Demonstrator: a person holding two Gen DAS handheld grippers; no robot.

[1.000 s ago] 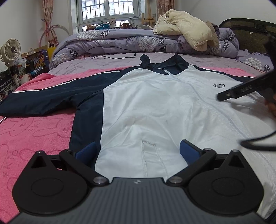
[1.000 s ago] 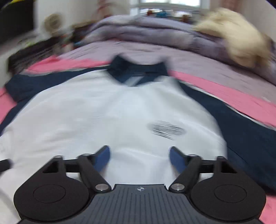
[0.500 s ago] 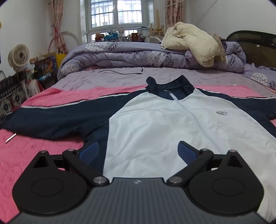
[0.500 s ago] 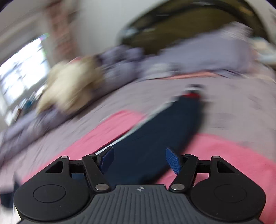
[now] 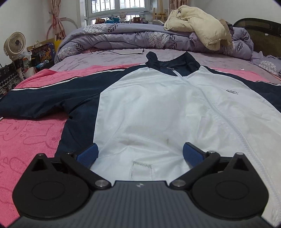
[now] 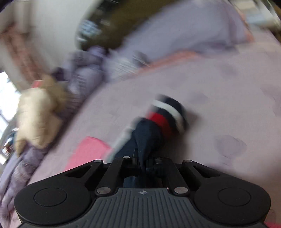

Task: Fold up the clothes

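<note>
- Surface: a bed (image 5: 123, 57) with a lilac sheet; a pink blanket (image 5: 26, 136) with raised cartoon outlines and letters covers the near part. The letters are too distorted to read.
- Jacket (image 5: 149, 114) lies flat on the blanket, front up, zip closed, collar toward the far end. White front panels, navy sides and sleeves, thin white piping along the sleeve tops.
- Small dark chest logo (image 5: 231, 91) on the white panel — too small to read.
- Far end of bed: a rolled lilac quilt (image 5: 140, 36) with leaf print; a cream padded coat (image 5: 198, 26) heaped on top of it. A black cable (image 5: 119, 51) trails on the sheet just before the quilt.
- Room: barred window (image 5: 116, 7) with small toys on the sill, pink curtain at left, a cream fan (image 5: 15, 43) by the left wall, dark headboard at right.
- Left gripper (image 5: 139, 154): blue pads wide apart, hovering low over the jacket's hem, holding nothing.
- Right gripper (image 6: 143, 163): fingers drawn together, pinching navy fabric of the sleeve (image 6: 145, 138) near its red-and-white striped cuff (image 6: 168, 115). This view is motion-blurred — sheet and bedding behind are smeared.
</note>
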